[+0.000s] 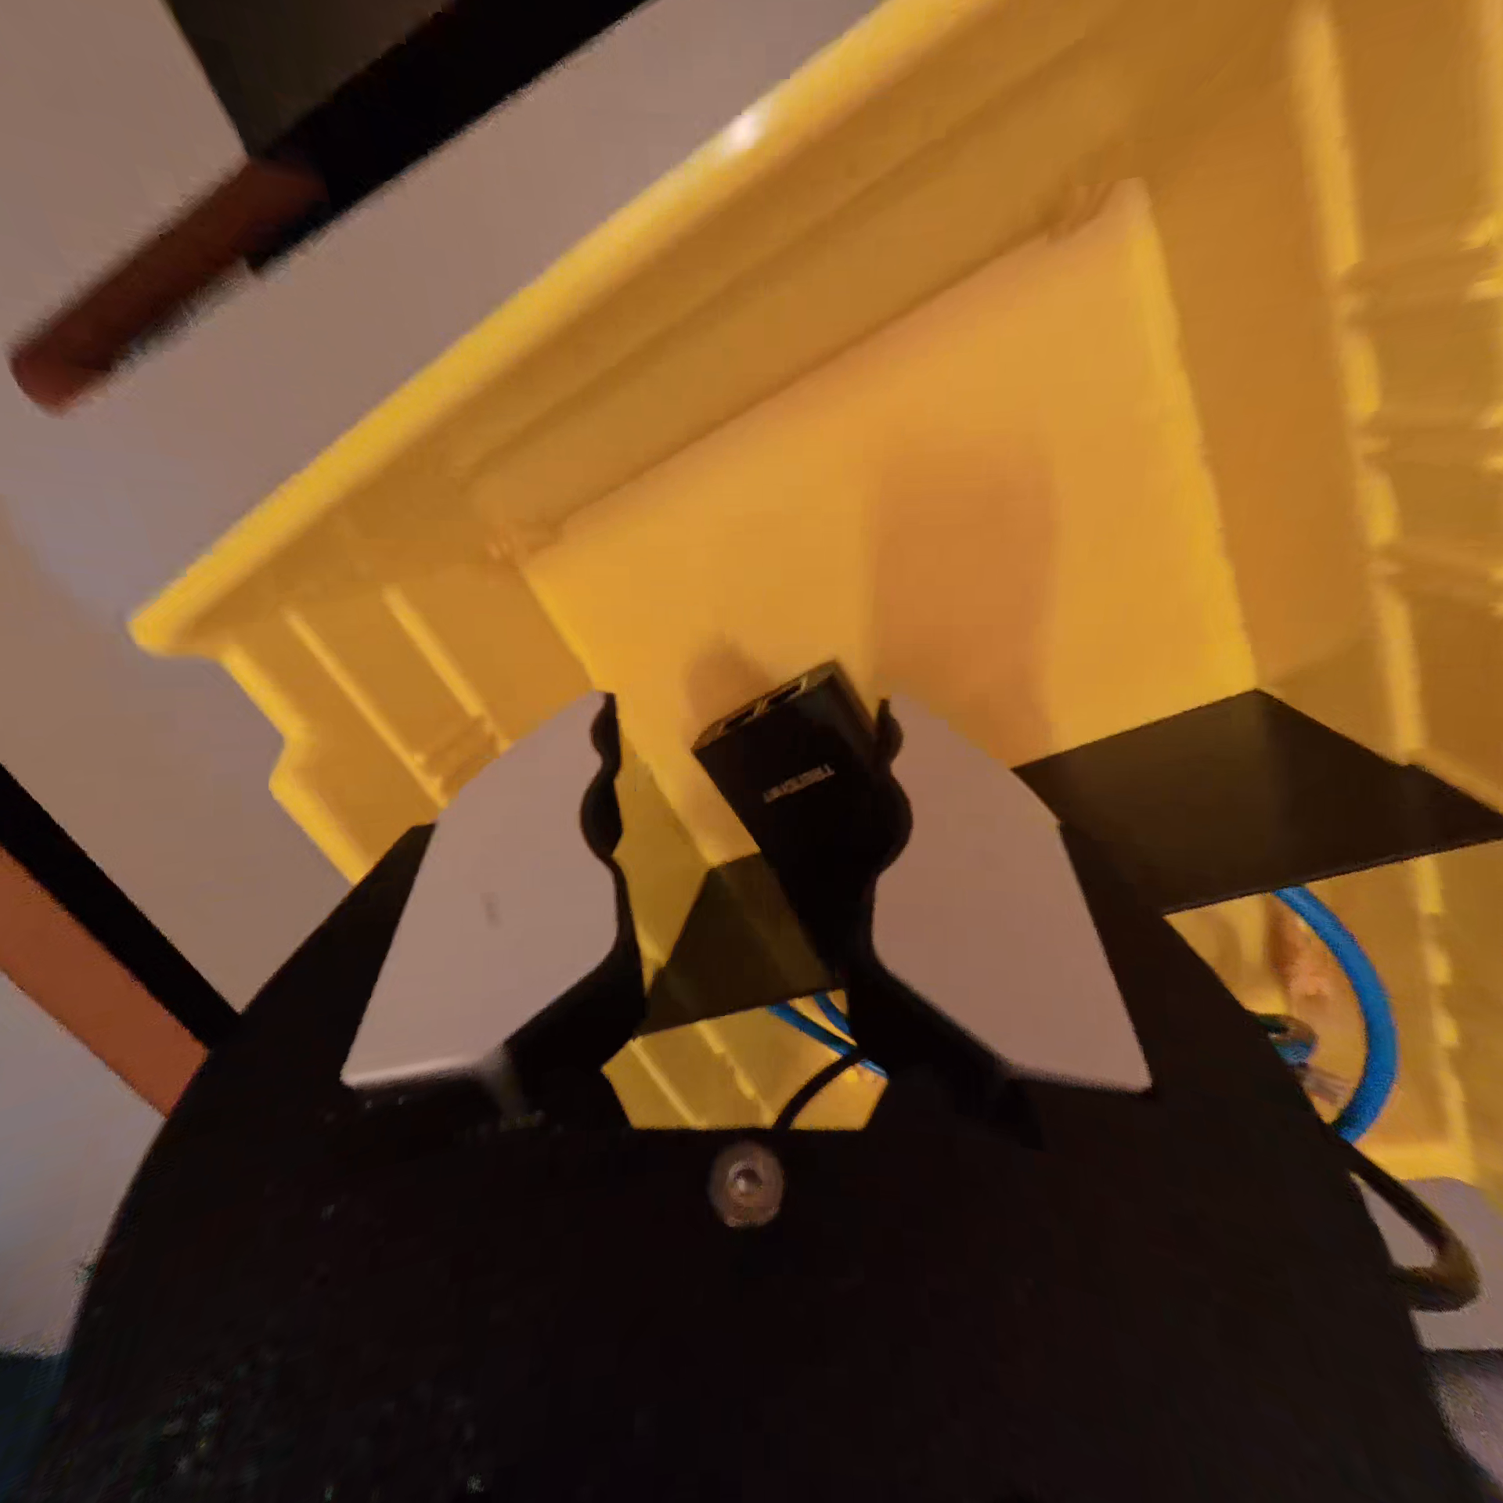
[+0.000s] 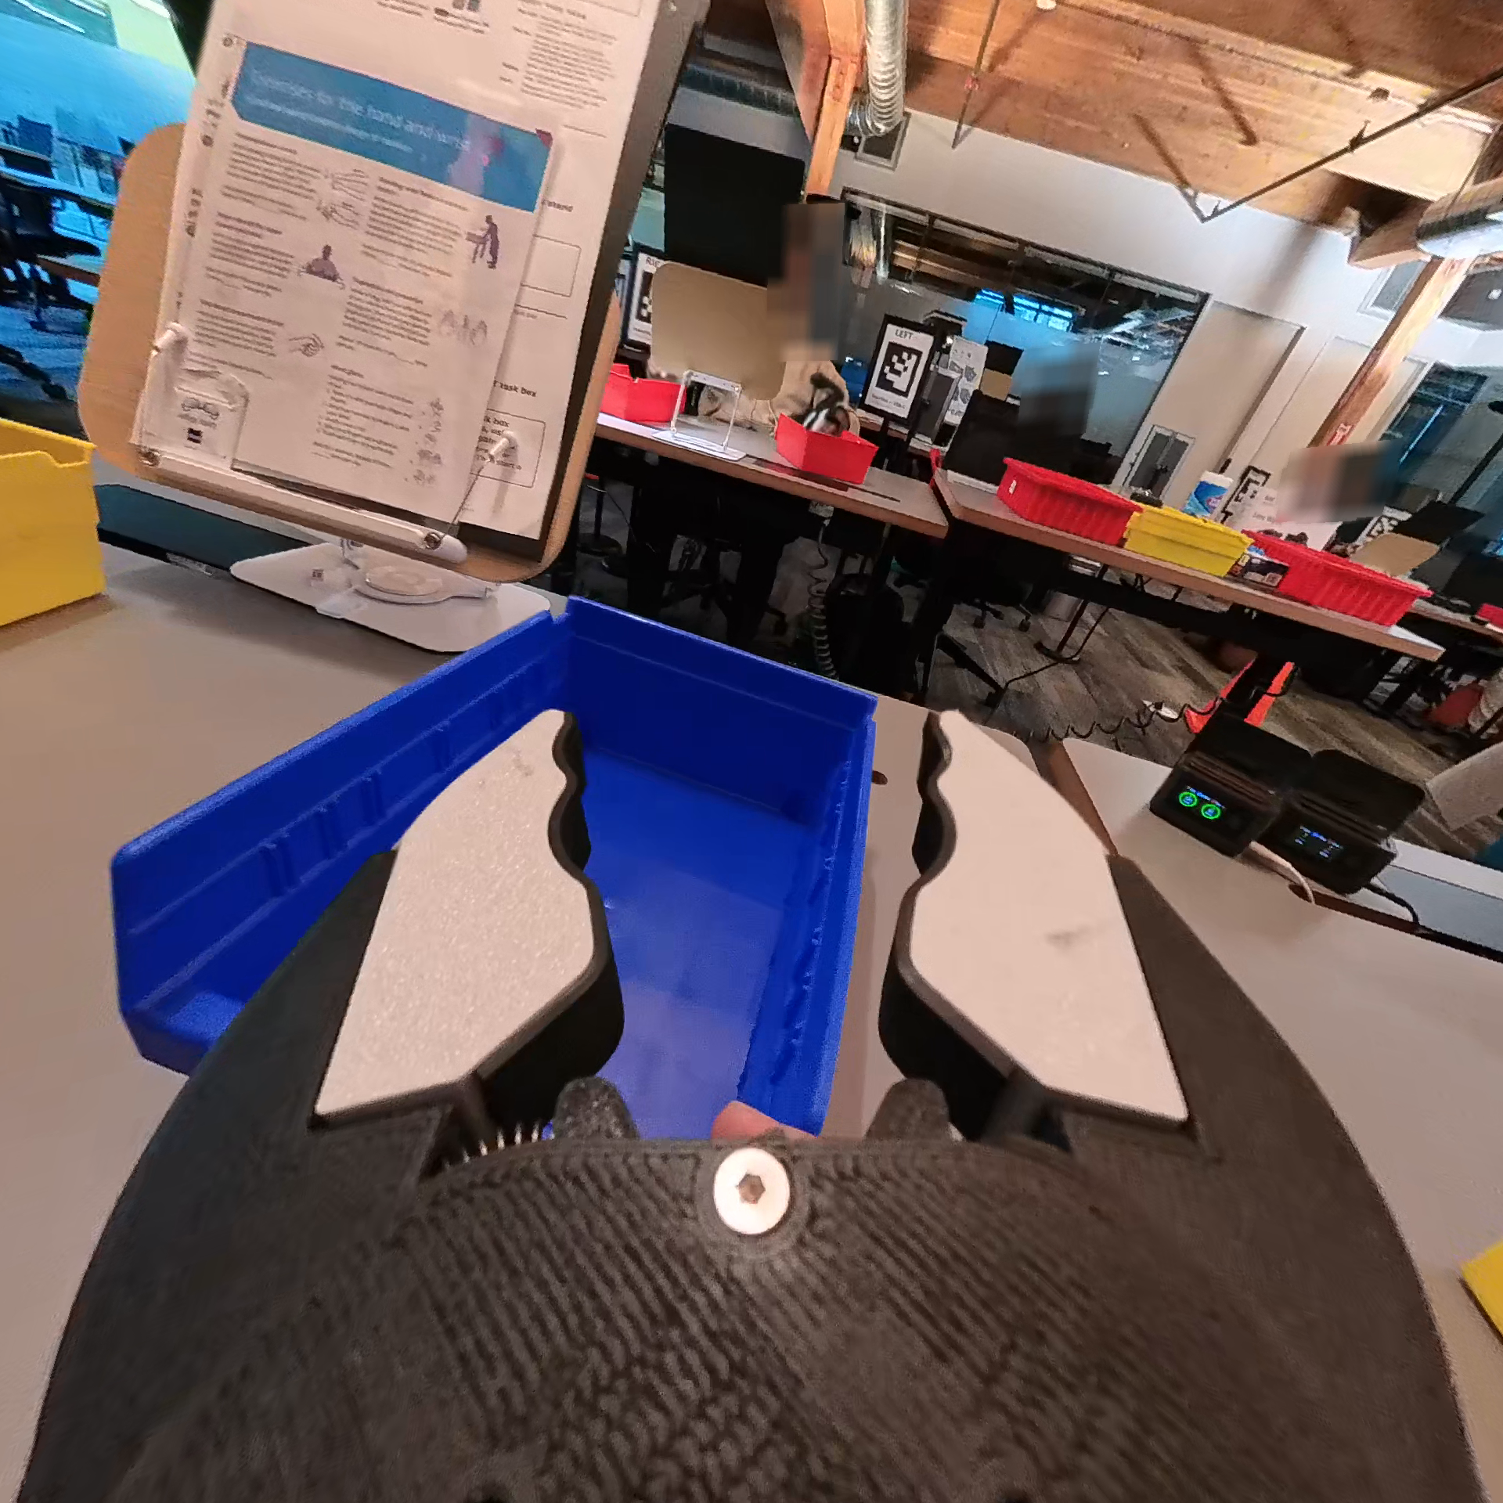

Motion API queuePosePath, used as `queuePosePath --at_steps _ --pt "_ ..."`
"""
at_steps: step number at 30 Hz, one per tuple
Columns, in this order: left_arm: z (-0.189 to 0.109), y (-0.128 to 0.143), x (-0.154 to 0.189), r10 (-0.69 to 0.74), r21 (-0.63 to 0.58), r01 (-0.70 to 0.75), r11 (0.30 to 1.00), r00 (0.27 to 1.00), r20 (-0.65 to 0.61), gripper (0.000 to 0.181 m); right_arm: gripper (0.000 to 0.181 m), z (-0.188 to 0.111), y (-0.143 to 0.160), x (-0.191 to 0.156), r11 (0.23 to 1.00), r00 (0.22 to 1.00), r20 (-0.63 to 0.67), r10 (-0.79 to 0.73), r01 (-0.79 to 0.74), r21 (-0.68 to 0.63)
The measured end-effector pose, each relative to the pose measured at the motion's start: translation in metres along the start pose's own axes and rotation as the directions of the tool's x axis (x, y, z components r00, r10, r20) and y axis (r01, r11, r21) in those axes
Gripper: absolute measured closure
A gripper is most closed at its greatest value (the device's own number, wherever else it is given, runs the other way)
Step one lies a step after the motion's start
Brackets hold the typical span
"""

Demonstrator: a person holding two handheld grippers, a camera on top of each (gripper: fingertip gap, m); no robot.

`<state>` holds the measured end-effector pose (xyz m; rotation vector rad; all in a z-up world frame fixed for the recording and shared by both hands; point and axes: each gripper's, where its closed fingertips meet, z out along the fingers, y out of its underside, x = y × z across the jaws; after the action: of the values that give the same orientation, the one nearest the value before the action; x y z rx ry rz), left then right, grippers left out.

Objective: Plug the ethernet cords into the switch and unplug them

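In the left wrist view, a small black switch (image 1: 785, 781) with its ports facing away stands tilted inside a yellow bin (image 1: 935, 504), by a black divider (image 1: 1269, 789). My left gripper (image 1: 744, 712) is around it. The switch lies against the right finger, and a strip of yellow shows between it and the left finger. Blue ethernet cords (image 1: 1366, 1025) and a thin black cable (image 1: 813, 1082) lie in the bin behind the divider. My right gripper (image 2: 752, 724) is open and empty, just above a blue bin (image 2: 341, 821) that holds nothing.
A stand with printed sheets (image 2: 350, 285) is behind the blue bin. A yellow bin (image 2: 41, 520) sits far left. Two black devices with lit screens (image 2: 1277, 813) stand at the right table edge. Tables with red bins (image 2: 1065, 500) and people are farther back. My right fingertips sit around 65 cm from my left ones. The small black switch (image 1: 785, 781) is about 6 cm from my left fingertips.
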<state>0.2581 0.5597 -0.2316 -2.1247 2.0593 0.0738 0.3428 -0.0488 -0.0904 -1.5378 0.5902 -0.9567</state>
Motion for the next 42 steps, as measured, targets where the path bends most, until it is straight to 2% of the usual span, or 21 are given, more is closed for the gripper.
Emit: queuePosePath --at_steps 1,3,4,7,8,11,14,16,17,21,24,27,30,32,34,38,40,42 --pt "0.004 0.008 0.001 -0.085 -0.042 0.084 0.996 0.996 -0.020 0.114 0.102 0.000 -0.001 -0.001 1.000 1.000 -0.002 -0.001 0.001 0.000" --pt "0.014 0.020 0.016 -0.294 -0.156 0.274 0.949 0.947 -0.130 0.105 0.102 -0.001 -0.003 -0.001 1.000 1.000 -0.003 -0.003 0.003 0.011" --pt "0.019 0.025 0.021 -0.357 -0.205 0.324 0.924 0.921 -0.156 0.103 0.103 -0.001 -0.004 -0.002 1.000 1.000 -0.003 0.000 0.000 0.014" --pt "0.028 0.034 0.008 -0.419 -0.247 0.391 0.887 0.905 -0.072 0.091 0.102 0.001 -0.001 -0.004 1.000 1.000 0.009 0.010 -0.010 0.009" --pt "0.030 0.037 0.003 -0.430 -0.266 0.404 0.875 0.902 -0.044 0.095 0.102 0.002 0.000 -0.005 1.000 1.000 0.014 0.011 -0.012 0.006" --pt "0.034 0.039 0.013 -0.448 -0.332 0.400 0.854 0.891 -0.080 0.094 0.102 0.004 0.003 -0.008 1.000 1.000 0.026 0.012 -0.012 0.002" --pt "0.042 0.042 0.013 -0.425 -0.368 0.378 0.850 0.904 -0.053 0.095 0.102 0.006 0.008 -0.007 1.000 0.999 0.030 0.022 -0.022 -0.006" --pt "0.046 0.043 0.020 -0.449 -0.393 0.381 0.837 0.889 -0.094 0.115 0.102 0.007 0.010 -0.006 0.999 0.999 0.032 0.036 -0.036 -0.004" --pt "0.049 0.044 0.019 -0.447 -0.393 0.379 0.838 0.890 -0.093 0.121 0.102 0.007 0.011 -0.005 0.999 0.999 0.032 0.043 -0.043 -0.005" --pt "0.048 0.040 0.014 -0.400 -0.334 0.343 0.878 0.909 -0.118 0.123 0.103 0.007 0.012 -0.003 0.999 0.998 0.028 0.051 -0.051 -0.001" --pt "0.039 0.027 0.007 -0.395 -0.223 0.358 0.907 0.906 -0.151 0.123 0.103 0.006 0.009 -0.005 0.999 0.998 0.034 0.051 -0.051 0.003" --pt "0.012 0.010 0.003 -0.337 -0.080 0.328 0.941 0.921 -0.197 0.123 0.103 0.005 -0.001 -0.011 0.998 0.998 0.049 0.048 -0.050 0.029" --pt "-0.035 -0.008 0.007 -0.224 0.128 0.264 0.956 0.939 -0.262 0.123 0.103 0.003 -0.018 -0.030 0.995 0.993 0.104 0.051 -0.059 0.074" --pt "-0.077 -0.018 0.021 -0.118 0.294 0.221 0.930 0.936 -0.331 0.123 0.103 0.003 -0.031 -0.053 0.992 0.983 0.176 0.057 -0.076 0.105" --pt "-0.121 -0.018 0.049 0.030 0.459 0.174 0.871 0.915 -0.403 0.123 0.102 0.002 -0.043 -0.083 0.986 0.958 0.277 0.073 -0.111 0.124" --pt "-0.195 0.011 0.127 0.381 0.747 0.103 0.657 0.809 -0.447 0.123 0.098 -0.008 -0.069 -0.162 0.965 0.843 0.528 0.104 -0.214 0.152" --pt "-0.218 0.039 0.177 0.556 0.834 0.114 0.539 0.696 -0.455 0.123 0.093 -0.018 -0.077 -0.209 0.951 0.733 0.667 0.131 -0.283 0.124" --pt "-0.228 0.073 0.227 0.708 0.904 0.126 0.408 0.582 -0.400 0.123 0.090 -0.031 -0.079 -0.256 0.939 0.587 0.795 0.153 -0.338 0.069"
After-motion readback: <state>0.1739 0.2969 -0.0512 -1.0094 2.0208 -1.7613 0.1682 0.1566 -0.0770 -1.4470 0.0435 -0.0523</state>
